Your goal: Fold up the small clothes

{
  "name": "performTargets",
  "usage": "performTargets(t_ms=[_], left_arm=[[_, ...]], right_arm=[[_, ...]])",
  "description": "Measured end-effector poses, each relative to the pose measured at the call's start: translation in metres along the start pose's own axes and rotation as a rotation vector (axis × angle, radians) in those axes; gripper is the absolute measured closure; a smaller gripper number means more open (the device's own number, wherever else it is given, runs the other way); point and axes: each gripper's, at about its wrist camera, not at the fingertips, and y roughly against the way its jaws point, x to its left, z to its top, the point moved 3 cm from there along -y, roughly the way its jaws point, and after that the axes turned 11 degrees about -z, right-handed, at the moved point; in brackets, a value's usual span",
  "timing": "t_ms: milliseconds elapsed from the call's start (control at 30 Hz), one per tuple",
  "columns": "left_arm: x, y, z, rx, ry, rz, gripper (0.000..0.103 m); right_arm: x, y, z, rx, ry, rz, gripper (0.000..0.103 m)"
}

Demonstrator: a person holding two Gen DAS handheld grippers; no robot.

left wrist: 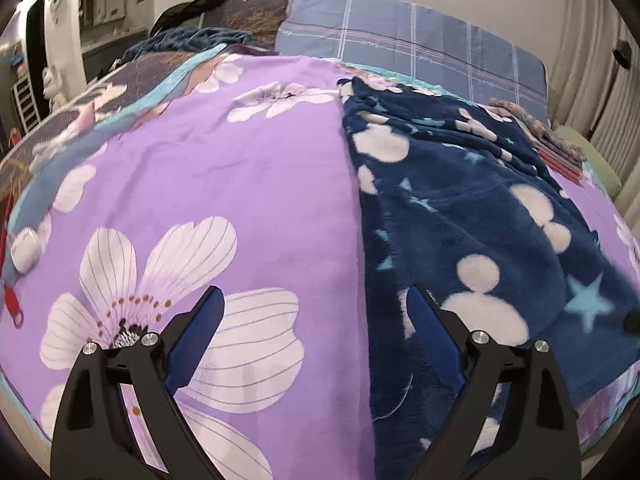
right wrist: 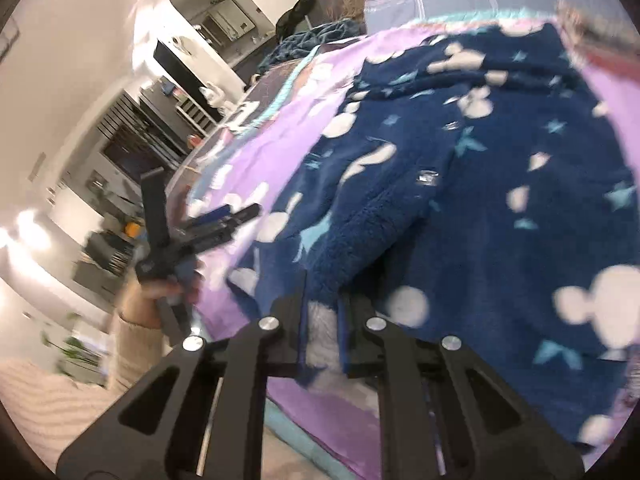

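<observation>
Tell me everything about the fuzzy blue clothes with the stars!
The blue garment looks like thick, soft fleece, dark navy with white blobs and pale blue stars. It lies spread out and rumpled on the purple flowered bedsheet, with creases and a thick folded flap showing its fuzzy inside in the right wrist view. The right tool is shut on its near edge, where the paler inside shows. The left tool is open above the sheet and the garment's left edge, holding nothing.

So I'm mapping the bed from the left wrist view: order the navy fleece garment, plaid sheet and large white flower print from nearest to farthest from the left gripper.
From the left gripper:
1. Large white flower print, beside its left finger.
2. Navy fleece garment, running from its right finger up the bed; nearly tied with the flower.
3. Plaid sheet, far end.
</observation>
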Motion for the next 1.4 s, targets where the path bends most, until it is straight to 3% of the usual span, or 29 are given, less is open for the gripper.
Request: performTargets(t_ms=[33,133,300,500,567,633,667,700,767,900,967,1133,1267,1300,1400], left_arm=[[0.000,-0.001,0.000,0.005,0.005,-0.003,0.010],[-0.004,-0.002,-0.002,0.025,-0.012,-0.024,0.010],[-0.016,-0.002,-0.014,0.082,-0.051,-0.127,0.010],[-0.026,-0.013,-0.033,0.127,0.016,-0.282,0.010],[-0.030,-0.017,-0.040,0.127,-0.015,-0.280,0.011],[-0.033,-0.015,-0.043,0.128,-0.046,-0.260,0.020],[-0.034,-0.013,-0.043,0.131,-0.046,-0.271,0.023],[-0.034,-0.010,-0.042,0.131,-0.037,-0.288,0.033],[-0.032,-0.004,-0.043,0.135,0.011,-0.367,0.041],[-0.035,-0.005,-0.047,0.147,-0.018,-0.367,0.041],[-0.037,-0.005,-0.048,0.150,-0.021,-0.372,0.041],[-0.040,-0.007,-0.045,0.183,-0.019,-0.389,0.035],[-0.046,-0.009,-0.046,0.214,-0.052,-0.393,0.025],[-0.049,-0.013,-0.045,0.227,-0.062,-0.407,0.018],[-0.055,-0.025,-0.037,0.232,-0.088,-0.424,0.016]], right_arm=[[-0.008,-0.007,-0.005,0.030,-0.024,-0.016,0.082],[-0.029,-0.026,-0.021,0.114,-0.113,-0.035,0.080],[-0.039,-0.016,-0.022,0.072,-0.177,0.020,0.071],[-0.045,-0.013,-0.018,0.060,-0.177,0.003,0.061],[-0.058,-0.004,-0.017,0.032,-0.197,-0.033,0.058],[-0.077,0.009,-0.020,0.003,-0.246,-0.090,0.053],[-0.084,0.014,-0.022,-0.012,-0.265,-0.120,0.052],[-0.094,0.022,-0.023,-0.032,-0.287,-0.161,0.052],[-0.119,0.041,-0.031,-0.079,-0.345,-0.258,0.048],[-0.160,0.061,-0.049,-0.094,-0.448,-0.372,0.046],[-0.176,0.062,-0.062,-0.080,-0.494,-0.341,0.049],[-0.169,0.047,-0.070,-0.036,-0.478,-0.113,0.043],[-0.157,0.038,-0.062,-0.017,-0.436,-0.083,0.039],[-0.156,0.036,-0.060,-0.015,-0.433,-0.076,0.038],[-0.159,0.024,-0.047,-0.017,-0.432,-0.050,0.037]])
